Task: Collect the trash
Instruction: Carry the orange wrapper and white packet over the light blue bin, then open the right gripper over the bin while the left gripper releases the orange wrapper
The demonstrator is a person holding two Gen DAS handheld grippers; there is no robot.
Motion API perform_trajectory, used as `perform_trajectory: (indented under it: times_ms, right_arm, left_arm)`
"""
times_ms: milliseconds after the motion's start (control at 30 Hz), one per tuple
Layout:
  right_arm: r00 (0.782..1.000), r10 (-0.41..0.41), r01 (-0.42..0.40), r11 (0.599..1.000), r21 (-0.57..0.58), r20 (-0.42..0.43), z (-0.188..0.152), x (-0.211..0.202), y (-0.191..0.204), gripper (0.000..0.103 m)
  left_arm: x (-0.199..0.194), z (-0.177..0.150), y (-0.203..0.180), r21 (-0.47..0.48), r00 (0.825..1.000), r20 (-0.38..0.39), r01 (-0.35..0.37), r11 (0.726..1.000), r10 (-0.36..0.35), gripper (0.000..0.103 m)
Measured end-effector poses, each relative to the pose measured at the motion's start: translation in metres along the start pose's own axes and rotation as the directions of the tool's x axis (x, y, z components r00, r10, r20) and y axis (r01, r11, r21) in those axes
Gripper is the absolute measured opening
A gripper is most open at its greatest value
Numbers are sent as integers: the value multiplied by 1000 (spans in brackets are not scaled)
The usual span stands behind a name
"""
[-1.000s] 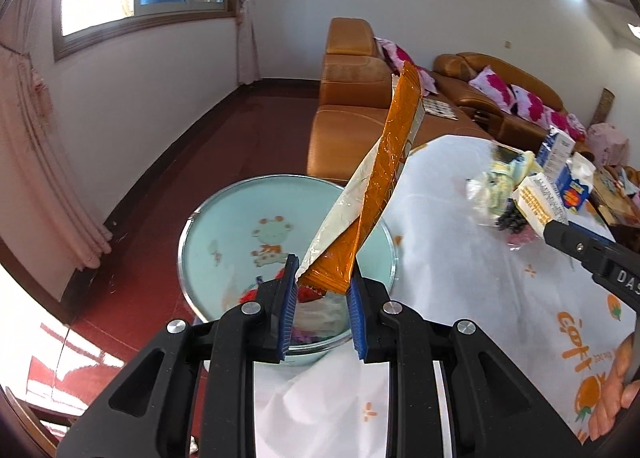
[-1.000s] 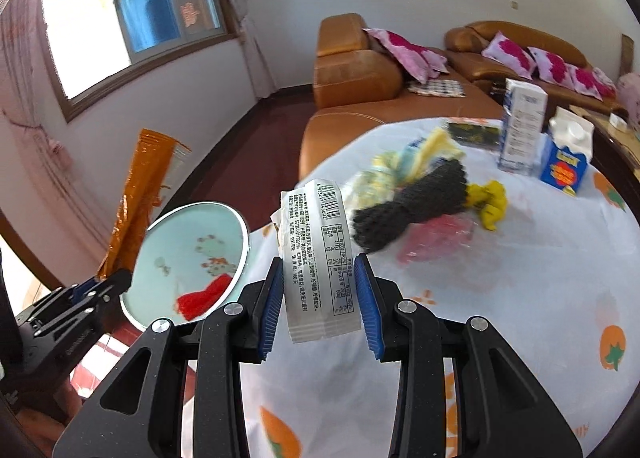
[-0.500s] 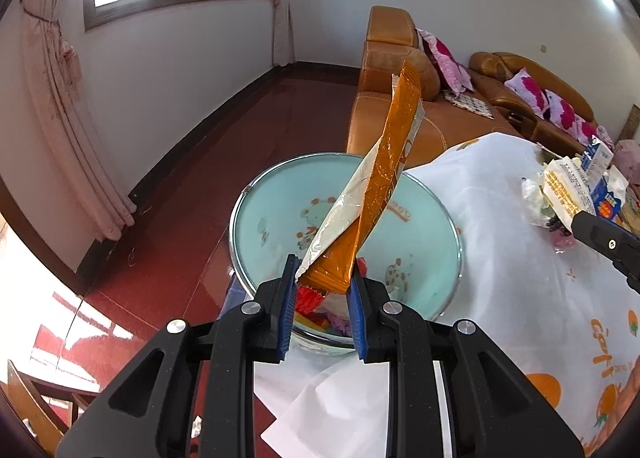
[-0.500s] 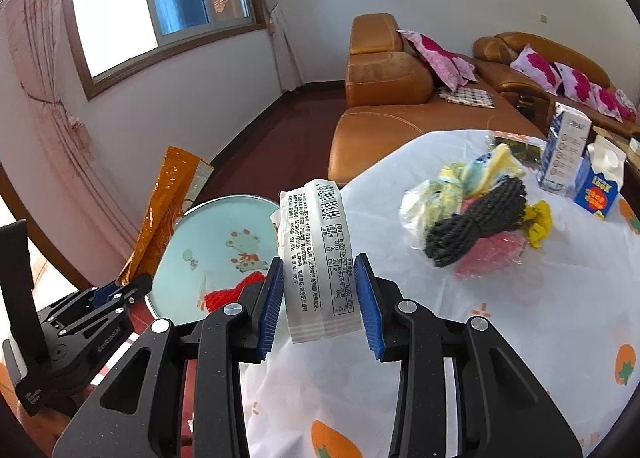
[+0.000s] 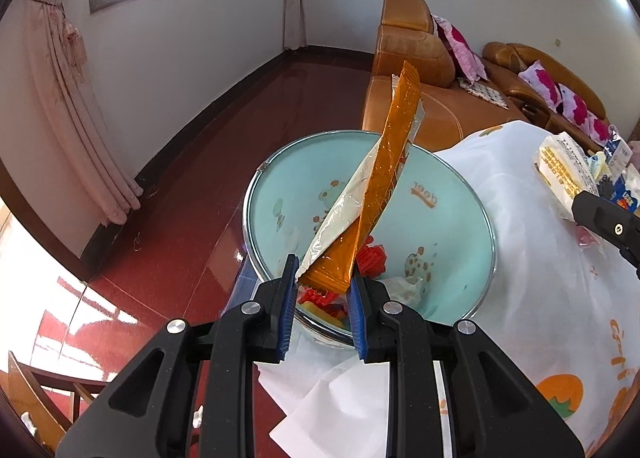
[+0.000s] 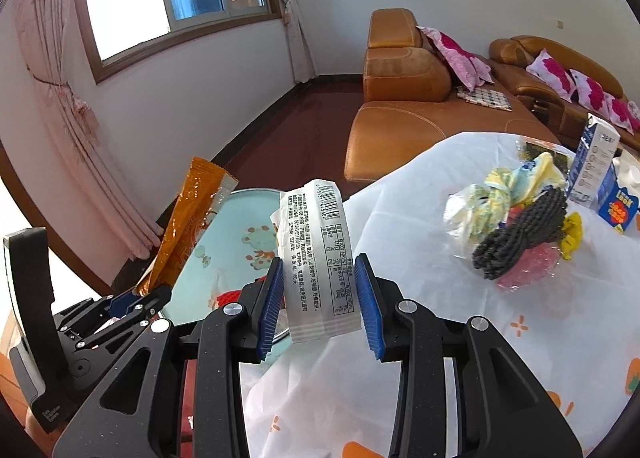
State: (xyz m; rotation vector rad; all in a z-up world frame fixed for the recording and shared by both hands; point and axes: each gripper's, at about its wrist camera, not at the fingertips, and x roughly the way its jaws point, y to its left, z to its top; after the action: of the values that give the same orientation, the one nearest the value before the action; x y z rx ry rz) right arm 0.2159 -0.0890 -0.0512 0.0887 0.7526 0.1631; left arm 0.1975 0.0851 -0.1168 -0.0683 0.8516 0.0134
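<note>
My left gripper (image 5: pixel 322 290) is shut on a long orange wrapper (image 5: pixel 384 186) and holds it upright over a light blue trash bin (image 5: pixel 436 194) beside the table. Red and white scraps (image 5: pixel 370 258) lie in the bin. My right gripper (image 6: pixel 320 298) is shut on a white printed packet (image 6: pixel 316 250) above the table edge, right of the bin (image 6: pixel 224 250). The left gripper (image 6: pixel 132 302) and its orange wrapper (image 6: pixel 188 226) show at the left of the right wrist view. The right gripper's packet (image 5: pixel 560 170) shows at the right of the left wrist view.
A pile of trash (image 6: pixel 516 226) with black netting, pink wrap and yellow bits lies on the white tablecloth (image 6: pixel 420 358). Milk cartons (image 6: pixel 600 174) stand at the far right. An orange sofa (image 6: pixel 400 106) is behind the table. Red floor (image 5: pixel 200 186) surrounds the bin.
Both grippers have moved left toward the bin. The bin now sits more centred under the left gripper's orange wrapper. Both grips are unchanged.
</note>
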Motion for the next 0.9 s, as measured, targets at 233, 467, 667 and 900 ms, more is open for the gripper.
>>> perform_trajectory:
  times_ms: [233, 467, 667, 900]
  right_arm:
    - [1000, 6, -6, 1000, -9, -21, 2, 15, 4, 37]
    - [999, 15, -16, 1000, -18, -45, 3, 31, 11, 37]
    - [998, 13, -16, 999, -38, -68, 5, 45, 18, 37]
    - [994, -2, -4, 999, -52, -105, 3, 67, 23, 37]
  left_arm:
    - [11, 1, 3, 5, 1000, -16, -8, 1000, 8, 24]
    - [22, 2, 3, 7, 999, -42, -21, 1000, 21, 24]
    - [31, 3, 2, 11, 998, -58, -33, 999, 33, 24]
    - [38, 2, 1, 17, 997, -74, -34, 999, 35, 24]
